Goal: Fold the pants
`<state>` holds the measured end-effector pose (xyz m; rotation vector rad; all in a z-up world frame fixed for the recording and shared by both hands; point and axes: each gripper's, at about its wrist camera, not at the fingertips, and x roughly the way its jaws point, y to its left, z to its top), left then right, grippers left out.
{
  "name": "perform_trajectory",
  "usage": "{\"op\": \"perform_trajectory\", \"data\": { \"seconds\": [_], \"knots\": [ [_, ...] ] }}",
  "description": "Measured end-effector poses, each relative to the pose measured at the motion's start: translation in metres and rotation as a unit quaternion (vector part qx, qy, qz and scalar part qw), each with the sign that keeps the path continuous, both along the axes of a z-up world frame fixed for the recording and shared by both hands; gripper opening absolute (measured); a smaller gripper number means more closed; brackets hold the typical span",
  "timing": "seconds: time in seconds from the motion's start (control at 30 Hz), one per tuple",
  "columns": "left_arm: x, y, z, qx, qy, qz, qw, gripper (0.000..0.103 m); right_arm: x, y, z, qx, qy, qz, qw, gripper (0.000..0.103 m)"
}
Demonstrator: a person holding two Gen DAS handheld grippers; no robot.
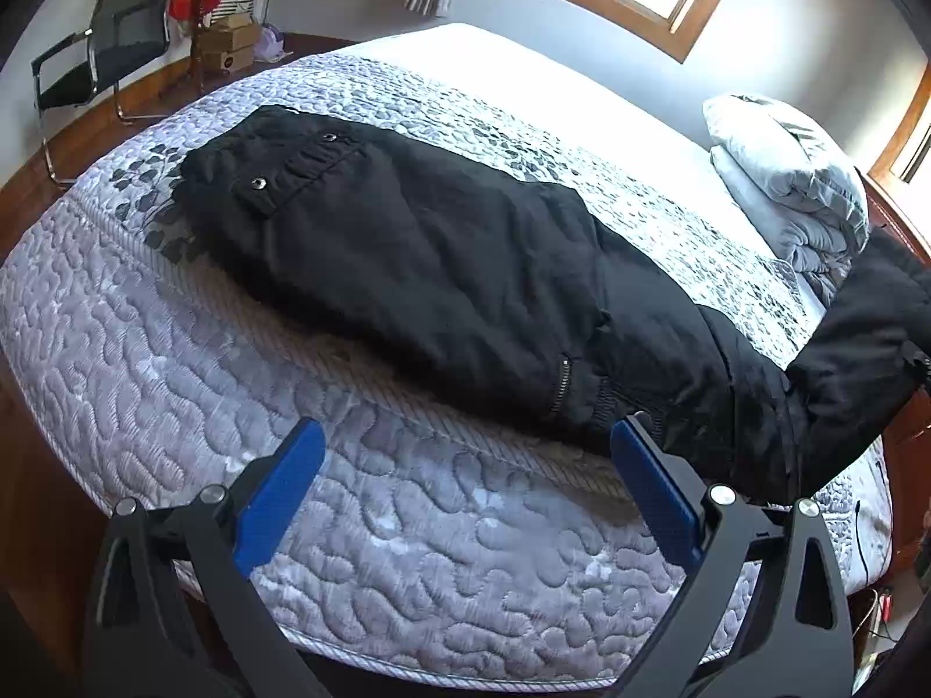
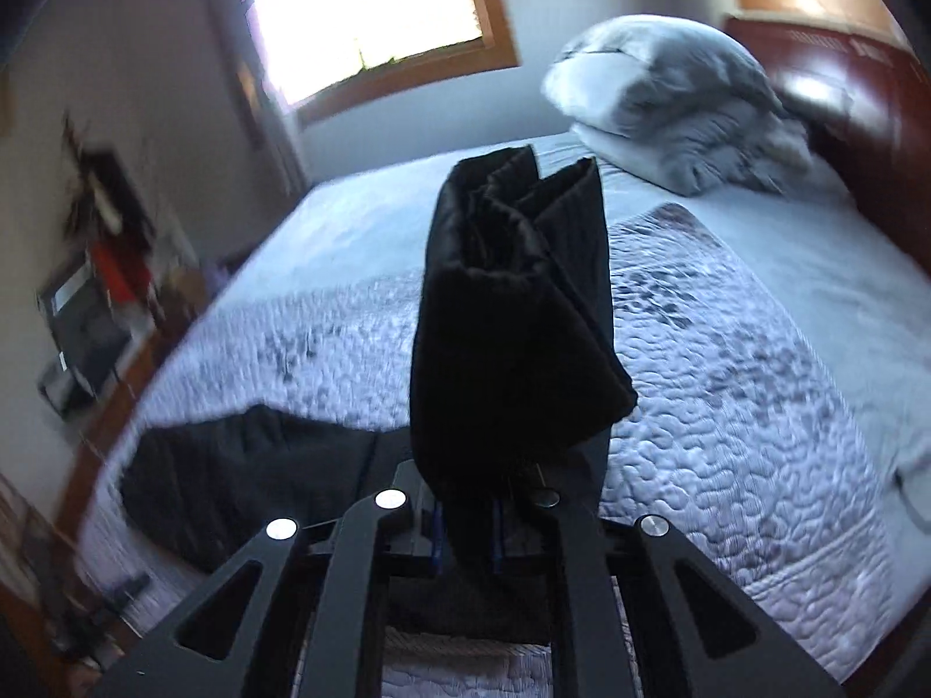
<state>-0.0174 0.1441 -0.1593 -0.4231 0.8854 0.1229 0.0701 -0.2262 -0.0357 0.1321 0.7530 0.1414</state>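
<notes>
Two tongs were mine: the left gripper [image 1: 465,459] gaped wide and empty just off the mattress [image 1: 174,349] edge, while the right gripper [image 2: 465,529] was clamped tight on a bunched end of the pants [image 1: 436,256]. They lay stretched along that edge, one end lifted. The cloth looked thick, soft and floppy; I judged the waistband the firmest hold.

pants [image 1: 442,267] on mattress [image 1: 174,360] | bedding [image 1: 785,174] behind, right; chair [image 1: 110,52] behind, left
</notes>
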Motion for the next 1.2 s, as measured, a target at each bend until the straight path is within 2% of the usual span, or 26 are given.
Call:
{"op": "perform_trajectory", "data": {
  "seconds": [0.07,0.2,0.47,0.6,0.7,0.9,0.93,1.0,1.03,1.1,1.13,1.2],
  "knots": [
    [-0.002,0.002,0.0,-0.004,-0.002,0.006,1.0,0.098,0.003,0.03,-0.008,-0.033,0.008,0.031,0.999,0.011],
    [-0.007,0.01,0.001,-0.013,-0.009,0.016,0.9998,0.098,0.007,0.074,-0.022,-0.06,0.025,0.076,0.995,0.011],
    [-0.011,0.023,-0.002,-0.026,-0.013,0.032,0.9991,0.098,0.017,0.164,-0.064,-0.119,0.063,0.155,0.979,0.011],
    [-0.013,0.03,-0.006,-0.034,-0.01,0.042,0.9985,0.098,0.013,0.195,-0.082,-0.131,0.072,0.185,0.971,0.011],
    [-0.014,0.035,-0.01,-0.041,-0.007,0.048,0.998,0.098,0.011,0.219,-0.098,-0.164,0.073,0.202,0.963,0.011],
    [-0.015,0.039,-0.016,-0.048,-0.001,0.054,0.9974,0.098,0.006,0.232,-0.127,-0.192,0.091,0.218,0.953,0.014],
    [-0.015,0.039,-0.017,-0.049,0.0,0.055,0.9973,0.098,0.004,0.233,-0.133,-0.195,0.097,0.224,0.95,0.022],
    [-0.015,0.039,-0.018,-0.051,0.003,0.055,0.9972,0.098,-0.002,0.233,-0.139,-0.188,0.112,0.244,0.945,0.046],
    [-0.015,0.038,-0.019,-0.052,0.004,0.054,0.9972,0.098,-0.004,0.232,-0.139,-0.182,0.113,0.249,0.945,0.054],
    [-0.014,0.037,-0.02,-0.052,0.006,0.052,0.9973,0.098,-0.011,0.223,-0.134,-0.142,0.118,0.262,0.947,0.059],
    [-0.014,0.037,-0.02,-0.051,0.006,0.051,0.9974,0.098,-0.011,0.219,-0.132,-0.113,0.129,0.268,0.948,0.068],
    [-0.014,0.036,-0.02,-0.051,0.006,0.05,0.9974,0.098,-0.012,0.201,-0.12,-0.025,0.148,0.272,0.95,0.068]
  ]
}}
